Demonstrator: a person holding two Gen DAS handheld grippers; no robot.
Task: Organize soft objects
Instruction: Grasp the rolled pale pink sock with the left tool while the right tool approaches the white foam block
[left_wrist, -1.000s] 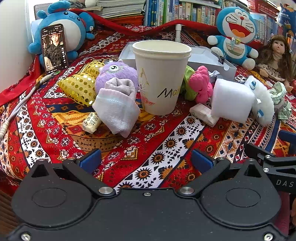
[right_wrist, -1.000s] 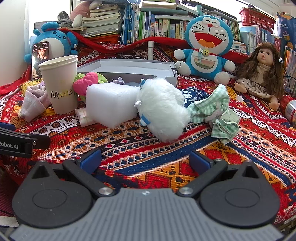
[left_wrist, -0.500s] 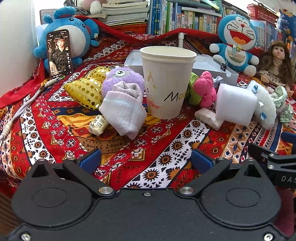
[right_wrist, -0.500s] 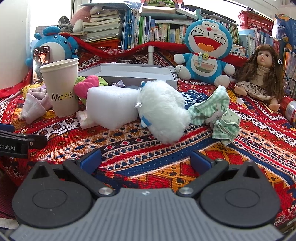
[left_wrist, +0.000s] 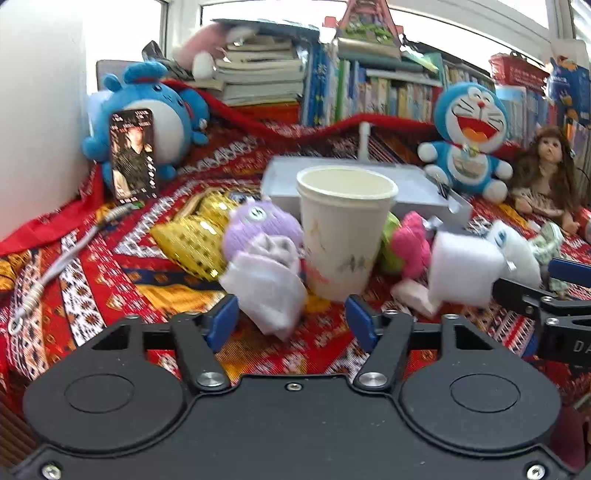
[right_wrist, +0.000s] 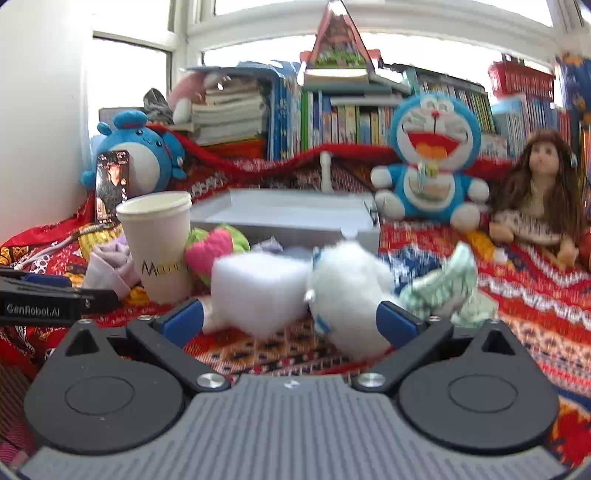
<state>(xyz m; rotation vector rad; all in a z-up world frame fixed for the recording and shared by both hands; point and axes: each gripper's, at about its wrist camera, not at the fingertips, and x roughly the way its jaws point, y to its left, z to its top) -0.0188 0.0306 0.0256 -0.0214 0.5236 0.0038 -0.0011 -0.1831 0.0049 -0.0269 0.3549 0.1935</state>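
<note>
A rolled pale sock (left_wrist: 271, 284) lay on the patterned cloth (left_wrist: 110, 295), left of the paper cup (left_wrist: 345, 229). The left tool (left_wrist: 291, 323), jaws just closing, gripped nothing. The right tool (right_wrist: 291, 323) gaped wide before the white plush (right_wrist: 347, 291).

Patterned red cloth (left_wrist: 122, 280), crowded with soft things.
On it: paper cup (left_wrist: 343, 229), sock (left_wrist: 269, 288), gold pouch (left_wrist: 192, 236), foam block (right_wrist: 258, 288), white plush (right_wrist: 351, 295), checked cloth (right_wrist: 443, 288), grey tray (right_wrist: 288, 218).
</note>
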